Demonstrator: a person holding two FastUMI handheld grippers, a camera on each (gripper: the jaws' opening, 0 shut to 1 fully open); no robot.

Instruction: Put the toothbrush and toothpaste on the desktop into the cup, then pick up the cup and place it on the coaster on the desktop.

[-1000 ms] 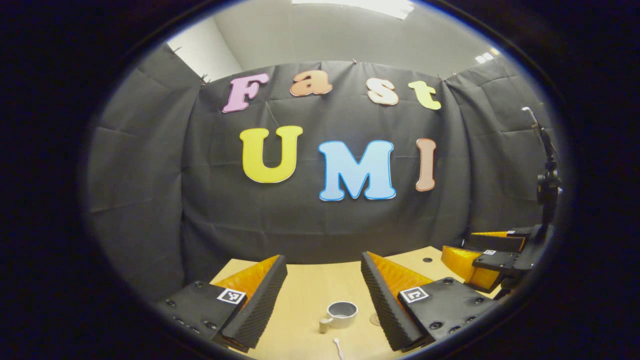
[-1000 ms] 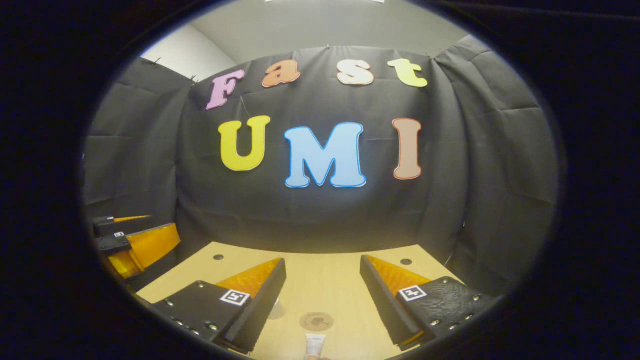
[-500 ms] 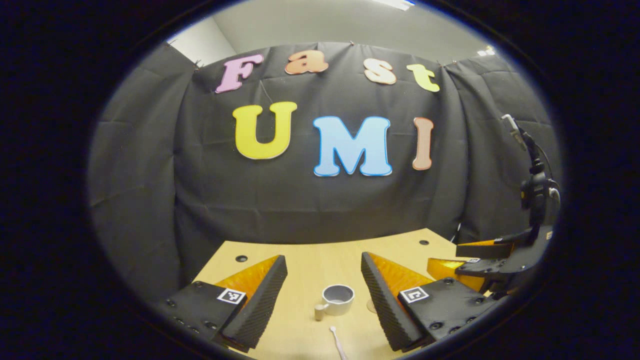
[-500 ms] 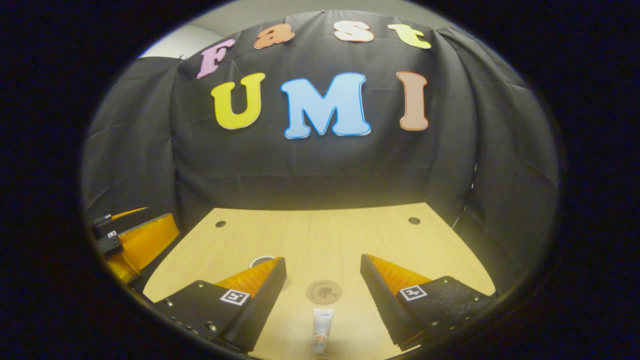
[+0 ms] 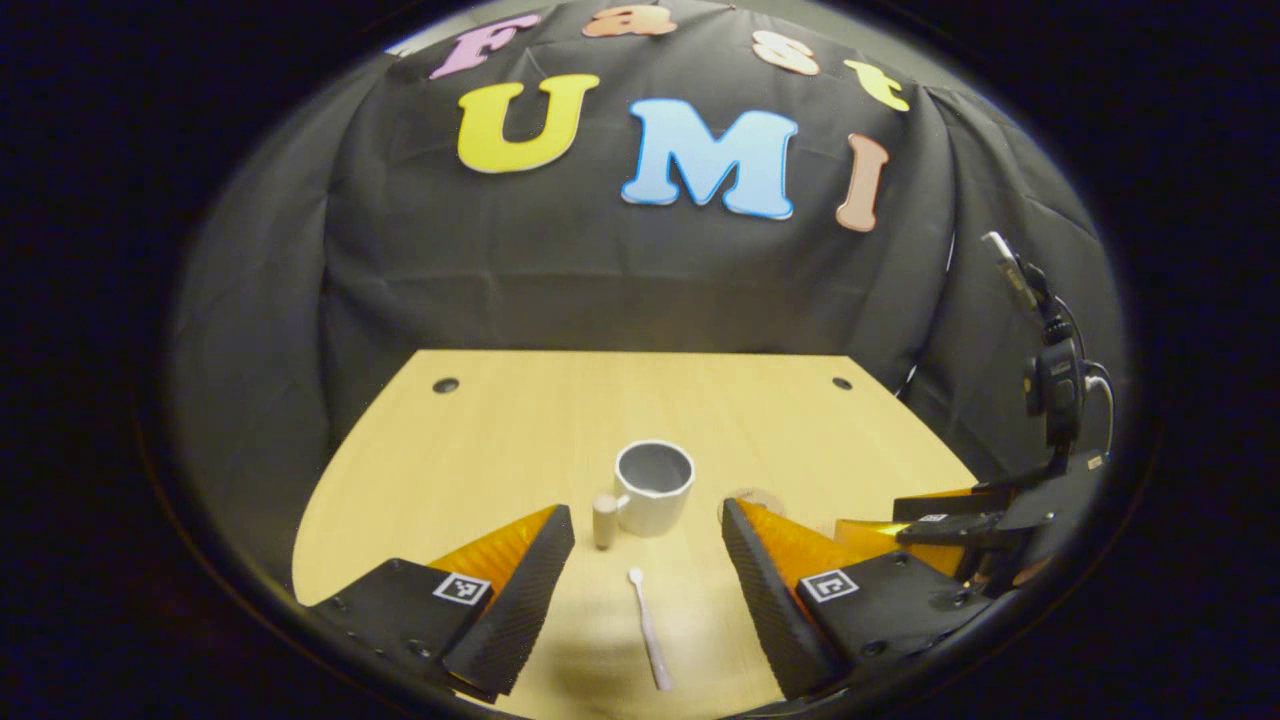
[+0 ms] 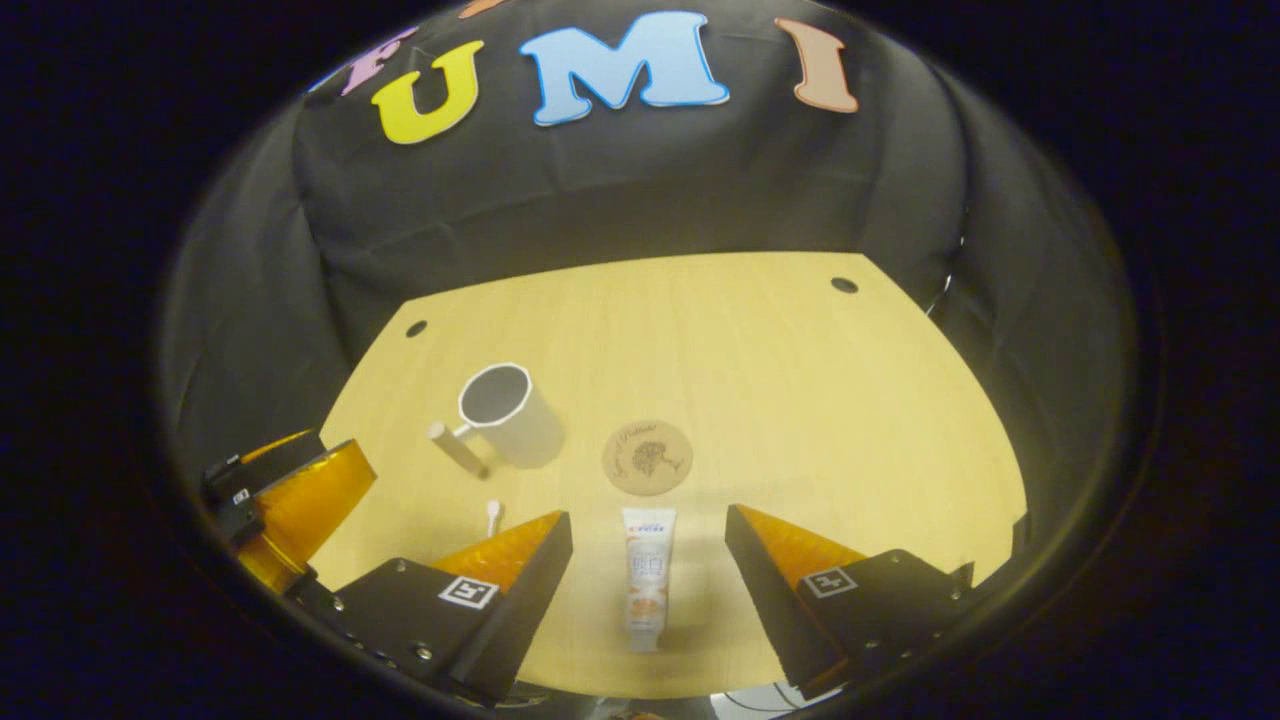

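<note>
Half the coaster behind left gripper.

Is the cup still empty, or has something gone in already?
Empty. The cup stands upright, nothing inside; the toothbrush and toothpaste lie flat on the desktop.

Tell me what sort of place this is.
Most likely a staged recording booth, not a real bathroom: black cloth walls in a bare wooden desk, and on it only a cup, coaster, toothpaste and toothbrush.
</note>
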